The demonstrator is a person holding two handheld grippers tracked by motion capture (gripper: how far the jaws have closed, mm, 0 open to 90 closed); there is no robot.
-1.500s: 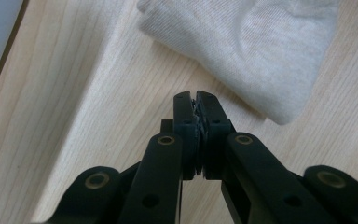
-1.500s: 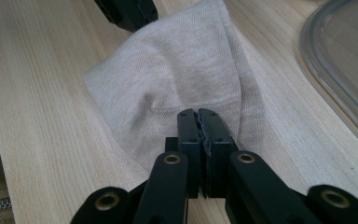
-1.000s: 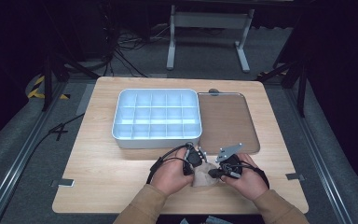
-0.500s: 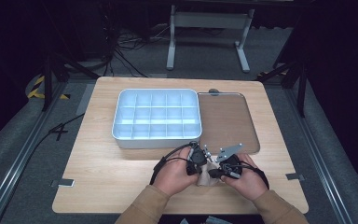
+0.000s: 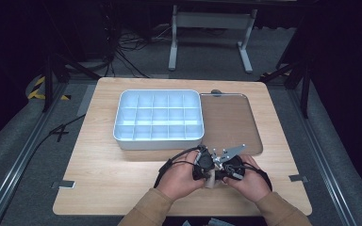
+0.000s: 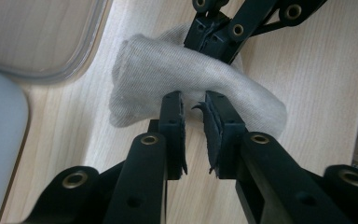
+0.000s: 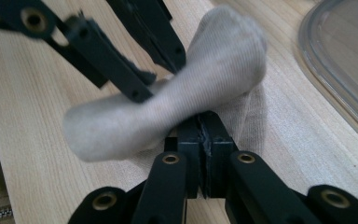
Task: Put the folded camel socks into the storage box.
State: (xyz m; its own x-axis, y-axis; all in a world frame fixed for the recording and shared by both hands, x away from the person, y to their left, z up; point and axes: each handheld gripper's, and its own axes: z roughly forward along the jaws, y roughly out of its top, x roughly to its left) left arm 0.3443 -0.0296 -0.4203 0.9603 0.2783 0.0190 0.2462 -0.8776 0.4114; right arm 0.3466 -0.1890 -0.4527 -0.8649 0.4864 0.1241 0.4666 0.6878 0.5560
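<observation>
Sock (image 6: 168,70) held just over tabletop (image 5: 122,188) near tray (image 5: 235,122); right tongs (image 7: 204,128) clamped on fabric, left tongs (image 6: 193,109) narrowly parted at it; judged light, limp, best pinched at a fold.

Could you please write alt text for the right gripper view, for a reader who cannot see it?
The right gripper is shut on a rolled pale grey sock just above the wooden table. The left gripper, jaws apart, meets the sock from the far side. A clear lid lies at the right edge.
</observation>
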